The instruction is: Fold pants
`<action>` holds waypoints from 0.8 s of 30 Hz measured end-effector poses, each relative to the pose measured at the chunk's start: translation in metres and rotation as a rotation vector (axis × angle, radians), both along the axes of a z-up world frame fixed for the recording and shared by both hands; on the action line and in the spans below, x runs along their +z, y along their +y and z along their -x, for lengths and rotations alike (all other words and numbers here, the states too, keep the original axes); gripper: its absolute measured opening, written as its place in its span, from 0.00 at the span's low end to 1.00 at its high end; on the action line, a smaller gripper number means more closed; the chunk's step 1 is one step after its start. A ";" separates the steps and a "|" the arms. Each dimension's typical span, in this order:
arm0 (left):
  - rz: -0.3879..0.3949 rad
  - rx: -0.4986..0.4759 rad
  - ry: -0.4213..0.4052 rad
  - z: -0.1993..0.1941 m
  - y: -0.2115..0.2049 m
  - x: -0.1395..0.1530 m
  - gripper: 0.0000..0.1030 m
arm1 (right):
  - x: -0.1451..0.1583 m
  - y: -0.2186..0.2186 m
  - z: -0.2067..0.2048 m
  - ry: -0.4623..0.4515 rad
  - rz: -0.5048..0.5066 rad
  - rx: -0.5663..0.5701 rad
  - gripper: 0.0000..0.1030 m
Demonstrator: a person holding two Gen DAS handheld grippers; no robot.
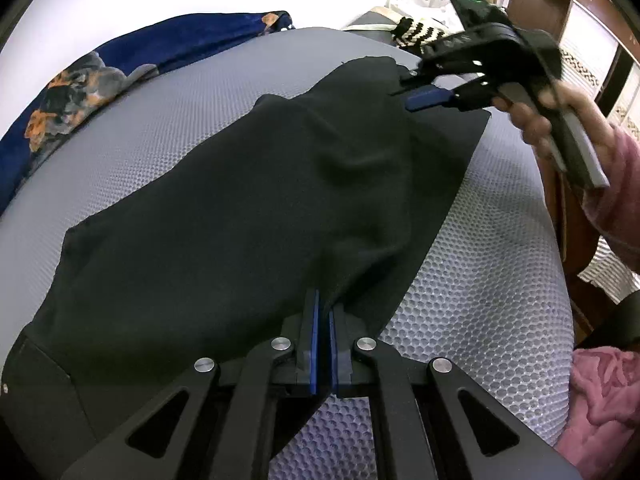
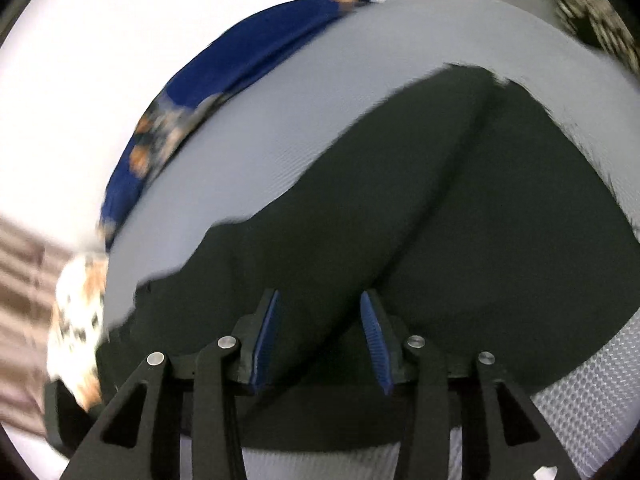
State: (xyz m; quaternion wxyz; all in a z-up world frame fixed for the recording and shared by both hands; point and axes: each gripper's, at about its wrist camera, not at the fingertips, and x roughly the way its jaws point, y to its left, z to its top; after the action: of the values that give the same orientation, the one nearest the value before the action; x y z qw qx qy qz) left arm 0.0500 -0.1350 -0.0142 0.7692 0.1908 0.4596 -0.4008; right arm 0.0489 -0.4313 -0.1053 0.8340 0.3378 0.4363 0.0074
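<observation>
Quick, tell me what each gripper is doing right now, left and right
Left gripper: closed, pinching the near edge of the black pants.
Right gripper: open, nothing between its jaws, above the pants.

Under my jaws a grey bed (image 1: 472, 280) with a honeycomb-textured cover fills most of both views. Black pants (image 1: 240, 208) lie spread on it, running from the lower left of the left view to its upper right, rumpled in the middle, one flat edge straight along the right side. At the bed's far edge, upper left of the frame, a blue blanket (image 1: 120, 60) with orange and grey patches lies bunched along it. A black-and-white knit (image 1: 416, 30) sits at the upper right edge.
</observation>
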 end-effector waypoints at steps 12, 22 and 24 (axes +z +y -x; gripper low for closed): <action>0.056 0.031 0.023 -0.001 0.006 0.002 0.04 | 0.040 0.006 -0.050 -0.012 0.033 -0.001 0.10; 0.110 0.126 0.080 -0.011 0.020 0.003 0.04 | 0.071 0.100 -0.177 -0.006 0.123 0.280 0.38; 0.119 0.140 0.092 -0.014 0.022 0.003 0.04 | 0.073 0.105 -0.184 -0.014 0.103 0.304 0.38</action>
State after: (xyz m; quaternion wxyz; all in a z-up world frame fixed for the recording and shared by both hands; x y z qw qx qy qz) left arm 0.0636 -0.1129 -0.0115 0.7834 0.0935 0.4822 -0.3809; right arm 0.2326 -0.3265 -0.0323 0.8424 0.2248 0.4764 0.1135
